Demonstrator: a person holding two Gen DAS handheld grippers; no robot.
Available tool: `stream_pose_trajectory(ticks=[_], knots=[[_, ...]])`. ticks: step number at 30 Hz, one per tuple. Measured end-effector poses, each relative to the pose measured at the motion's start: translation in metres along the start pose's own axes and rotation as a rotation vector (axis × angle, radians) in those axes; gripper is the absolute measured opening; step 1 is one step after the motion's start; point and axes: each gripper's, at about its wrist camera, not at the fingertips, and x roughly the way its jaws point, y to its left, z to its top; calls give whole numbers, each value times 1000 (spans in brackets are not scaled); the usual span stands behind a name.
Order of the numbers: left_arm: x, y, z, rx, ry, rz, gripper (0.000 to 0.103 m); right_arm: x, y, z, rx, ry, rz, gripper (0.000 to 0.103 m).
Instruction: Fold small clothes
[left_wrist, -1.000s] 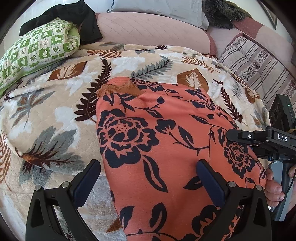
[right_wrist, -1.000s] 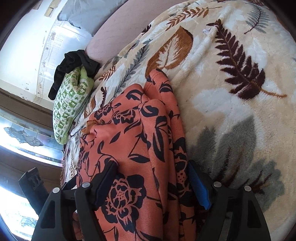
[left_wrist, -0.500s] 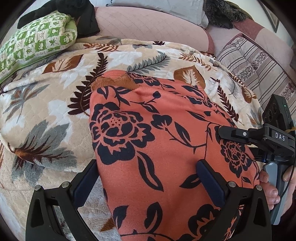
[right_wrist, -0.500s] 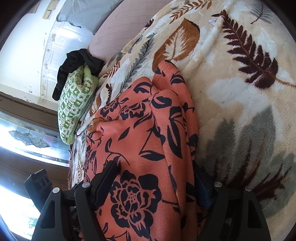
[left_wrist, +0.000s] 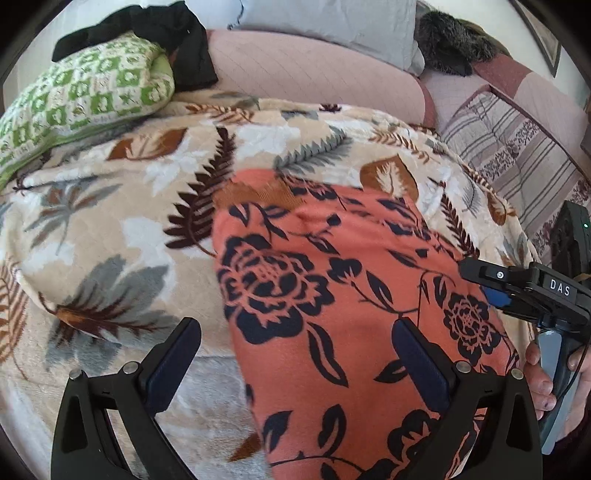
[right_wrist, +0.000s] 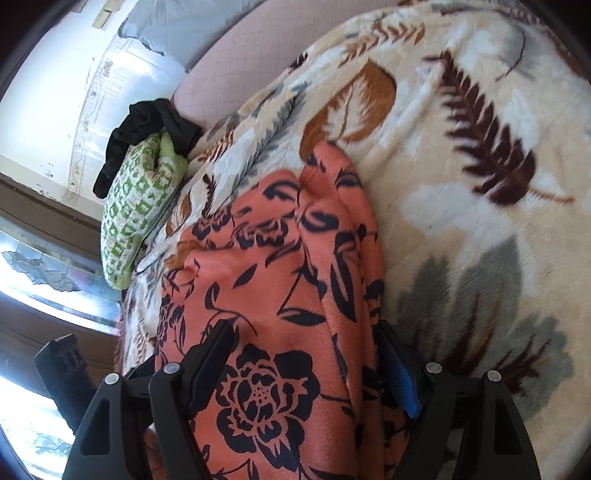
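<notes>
An orange garment with dark blue flowers (left_wrist: 332, 295) lies on a leaf-patterned blanket (left_wrist: 110, 221). My left gripper (left_wrist: 295, 354) is open, its jaws wide apart over the garment's near left edge; the cloth passes between them and runs over the right finger (left_wrist: 421, 365). My right gripper (right_wrist: 306, 362) is open too, with the garment's folded right side (right_wrist: 295, 258) lying between its fingers. The right gripper also shows at the right of the left wrist view (left_wrist: 517, 291), beside the garment's right edge. No pinch on the cloth is visible.
A green-and-white patterned pillow (left_wrist: 85, 99) with black clothing (left_wrist: 166, 33) on it lies at the far left. A pink cushion (left_wrist: 314, 74) and grey pillow (left_wrist: 332, 18) sit behind. A striped quilt (left_wrist: 517, 158) lies at the right.
Both grippers have shifted slightly over the garment and stay open. The garment's far edge looks a little more bunched; the right view has moved closer along the cloth.
</notes>
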Motion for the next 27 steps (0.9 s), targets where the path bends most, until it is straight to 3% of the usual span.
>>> stream_pose_trajectory(ticks=[2,4,5,6,8,9,10,15,18,20,24,27], knots=[[-9,9,3,-2,-46,102,103,-25,19,2,-108,-145,-26,80],[-2,16,3,9,-25,212,103,-32,34,-1,-164,-177,49,78],[5,19,2,6,10,227,103,-25,41,-4,-183,-147,72,71],[12,21,0,-1,43,225,103,-13,47,-6,-201,-93,70,54],[18,18,-4,7,54,227,103,25,53,-15,-221,66,-13,38],[18,15,-4,28,48,242,103,40,53,-19,-224,109,-58,36],[16,13,-3,48,38,251,103,40,56,-18,-241,92,-74,36],[4,27,-9,-10,57,146,103,30,81,-3,-276,56,-52,36],[-4,30,-18,-11,78,91,103,52,113,7,-325,114,-3,36],[-11,27,-25,15,79,71,103,80,133,12,-339,208,32,36],[-10,26,-40,33,135,12,103,150,151,15,-353,348,-43,37],[-8,23,-45,65,137,10,103,157,154,30,-309,329,-25,37]])
